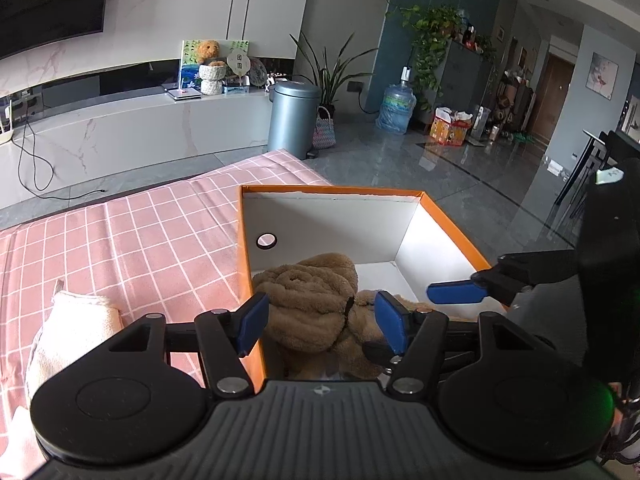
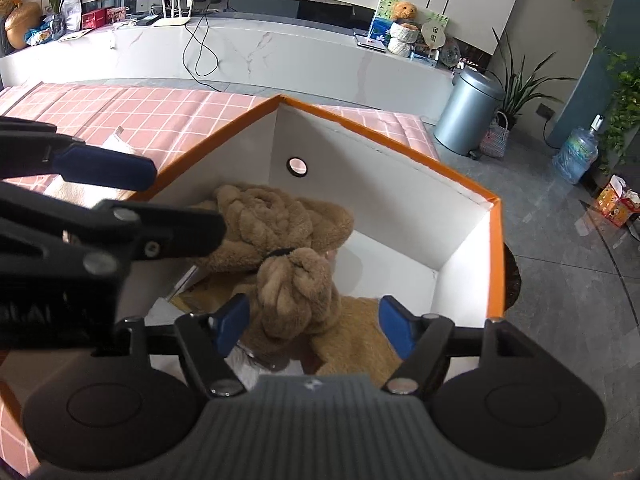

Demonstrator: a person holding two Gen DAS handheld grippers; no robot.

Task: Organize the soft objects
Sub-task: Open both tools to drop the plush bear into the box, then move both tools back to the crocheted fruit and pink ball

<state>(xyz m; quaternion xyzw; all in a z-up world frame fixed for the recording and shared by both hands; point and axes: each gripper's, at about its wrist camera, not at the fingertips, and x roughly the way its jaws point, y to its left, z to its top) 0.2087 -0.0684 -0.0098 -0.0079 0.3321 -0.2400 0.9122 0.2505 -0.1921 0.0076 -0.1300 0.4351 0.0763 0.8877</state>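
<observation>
- Pink checked cloth [image 1: 152,236] covers the surface, and an orange box [image 1: 332,189] with white inner walls sits at its edge nearest the grey tiled floor [image 1: 460,168].
- Inside the box, a brown plush [image 2: 280,240] lies bunched against the wall with the round hole, a dark band cinching one knot of it (I judge it was set down as a bundle so it stays compact).
- Left gripper [image 1: 322,320] hangs over the box's near rim, jaws wide apart, the plush showing between them but neither pad pressing on it.
- Right gripper [image 2: 314,326] points down into the box, jaws likewise spread, holding nothing; the plush knot sits just beyond its left pad.
- A cream towel [image 1: 76,328] lies on the cloth outside the box, well apart from it, probably next to be packed.
- Behind stand a marble media bench [image 2: 240,52], a grey bin [image 2: 468,112], potted plants and a water bottle [image 1: 396,108].
</observation>
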